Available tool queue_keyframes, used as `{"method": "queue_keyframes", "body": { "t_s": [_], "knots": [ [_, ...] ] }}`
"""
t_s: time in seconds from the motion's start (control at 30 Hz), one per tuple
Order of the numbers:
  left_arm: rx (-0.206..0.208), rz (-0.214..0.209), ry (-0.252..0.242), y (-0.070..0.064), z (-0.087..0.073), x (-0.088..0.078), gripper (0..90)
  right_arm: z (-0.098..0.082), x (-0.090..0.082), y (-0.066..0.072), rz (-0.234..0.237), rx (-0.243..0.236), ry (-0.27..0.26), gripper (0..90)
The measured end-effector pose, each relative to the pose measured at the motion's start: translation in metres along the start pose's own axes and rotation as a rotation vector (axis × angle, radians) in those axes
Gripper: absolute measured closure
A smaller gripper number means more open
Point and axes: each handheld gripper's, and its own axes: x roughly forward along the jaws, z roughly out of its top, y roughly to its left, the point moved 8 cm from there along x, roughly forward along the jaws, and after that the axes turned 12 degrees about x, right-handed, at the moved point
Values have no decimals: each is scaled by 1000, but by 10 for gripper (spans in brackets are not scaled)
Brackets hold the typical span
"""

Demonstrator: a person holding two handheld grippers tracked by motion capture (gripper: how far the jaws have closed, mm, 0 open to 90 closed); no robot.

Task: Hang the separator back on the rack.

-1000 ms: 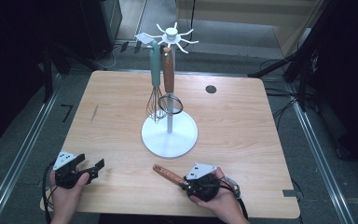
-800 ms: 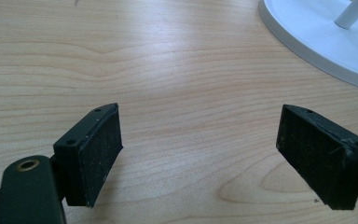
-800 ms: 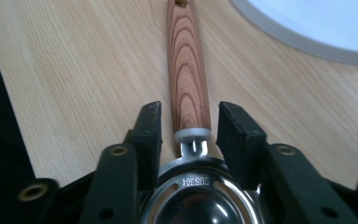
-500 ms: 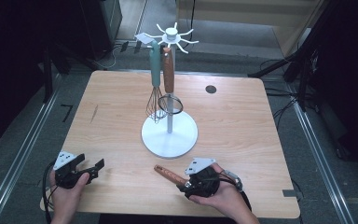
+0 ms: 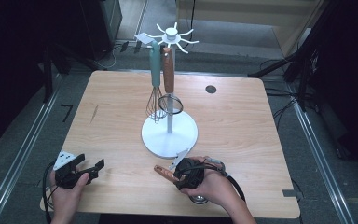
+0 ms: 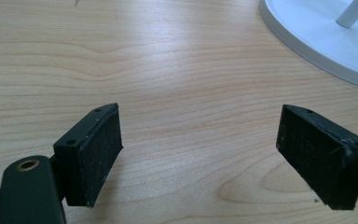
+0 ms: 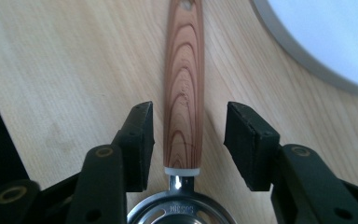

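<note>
Right tongs (image 7: pixel 186 140) are straddling the wood-handled utensil (image 7: pixel 184 84) lying on the bench (image 5: pixel 242 121), jaws just closing but pads not touching it. Left tongs (image 6: pixel 200 154) are sitting wide open, empty, near the white stand (image 5: pixel 169 133).

- The right gripper (image 7: pixel 186 140) reaches over the pale wooden bench (image 7: pixel 65 70), its two black fingers (image 7: pixel 137 144) rising from the bottom edge.
- A wood-grain handle (image 7: pixel 184 84) runs straight up between the fingers, with a gap on each side, so neither pad presses on it.
- The jaws have just been closing.
- A white collar joins the handle to a shiny metal ring (image 7: pixel 179 210) at the bottom edge.
- A round white base (image 7: pixel 326 37) lies at upper right, near the handle.
</note>
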Motion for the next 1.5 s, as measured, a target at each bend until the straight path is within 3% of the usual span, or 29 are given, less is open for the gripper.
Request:
{"method": "queue_keyframes", "body": {
  "t_s": [0.17, 0.43, 0.57, 0.7, 0.83, 1.0, 1.17, 1.5],
  "knots": [
    [4, -3, 0, 0, 0, 1, 146, -1, -1, 1, 21, 74, 43, 606],
    [8, -5, 3, -1, 0, 1, 150, -4, 14, 3, -15, 83, 164, 645],
    [9, -6, 3, -2, 0, 1, 151, -5, 14, 3, -35, 101, 178, 682],
    [10, -5, 4, -2, 0, 1, 152, -5, 14, 4, -81, 88, 192, 691],
    [11, -7, 4, -2, 0, 1, 156, -4, 15, 5, -76, 80, 193, 702],
    [10, -10, 5, -2, 0, 2, 158, -5, 15, 7, -82, 106, 186, 705],
    [9, -12, 4, -2, 0, 1, 158, -11, 11, 3, -52, 125, 164, 706],
    [8, -4, -7, -1, 1, 0, 142, -8, -10, -13, -32, 195, 1, 706]
  ]
}}
